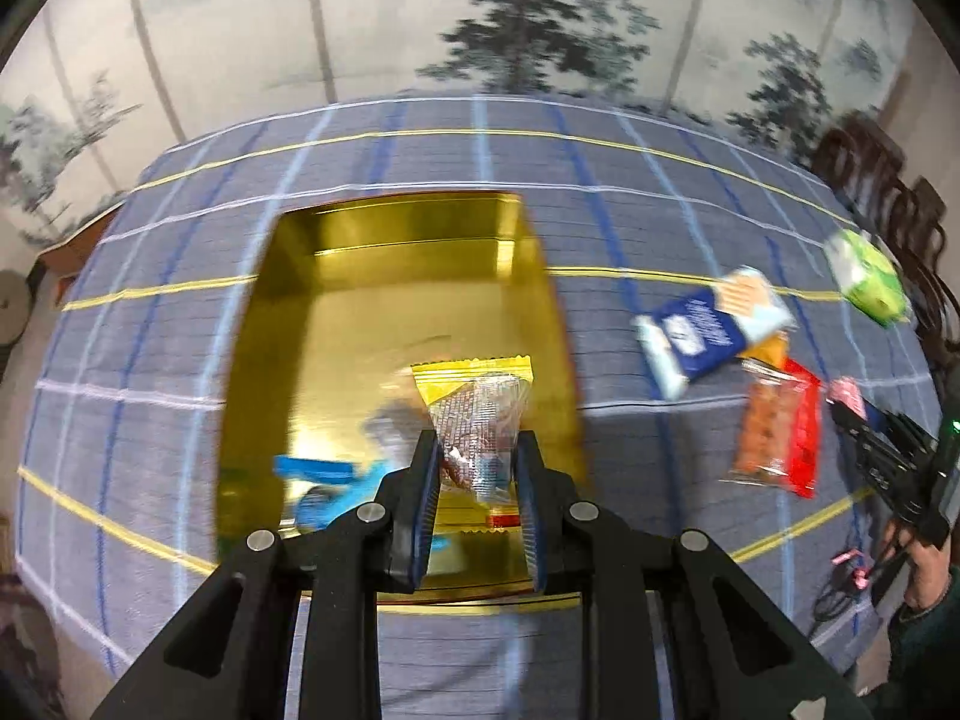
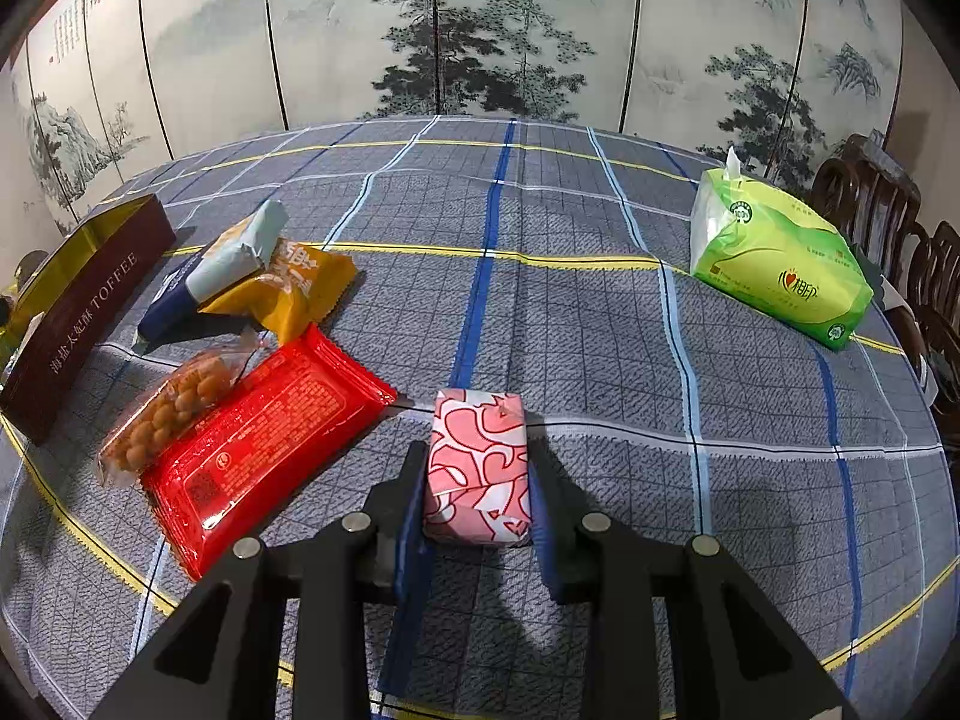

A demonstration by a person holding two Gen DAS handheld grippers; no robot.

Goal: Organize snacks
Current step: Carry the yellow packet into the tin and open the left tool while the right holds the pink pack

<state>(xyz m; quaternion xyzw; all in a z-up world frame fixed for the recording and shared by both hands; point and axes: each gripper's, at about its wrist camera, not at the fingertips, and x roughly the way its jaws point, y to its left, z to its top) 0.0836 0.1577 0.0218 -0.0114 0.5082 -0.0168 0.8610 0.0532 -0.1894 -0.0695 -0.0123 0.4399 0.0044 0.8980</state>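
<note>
My left gripper (image 1: pixel 477 450) is shut on a clear snack packet with yellow ends (image 1: pixel 480 420), held over the open gold tin box (image 1: pixel 360 276). Blue wrapped snacks (image 1: pixel 324 480) lie in the box's near left corner. My right gripper (image 2: pixel 477 468) is shut on a pink-and-white patterned packet (image 2: pixel 477 468), low over the checked tablecloth. A red packet (image 2: pixel 258 444), a clear peanut packet (image 2: pixel 162 414), an orange packet (image 2: pixel 288 294) and a blue-white packet (image 2: pixel 210 276) lie on the cloth to its left. The same pile shows right of the box in the left wrist view (image 1: pixel 714 324).
The box's dark red "TOFFEE" side (image 2: pixel 84 318) stands at the far left of the right wrist view. A green tissue pack (image 2: pixel 774 258) sits at the back right. Dark wooden chairs (image 2: pixel 888 210) stand by the table's right edge. A painted folding screen stands behind the table.
</note>
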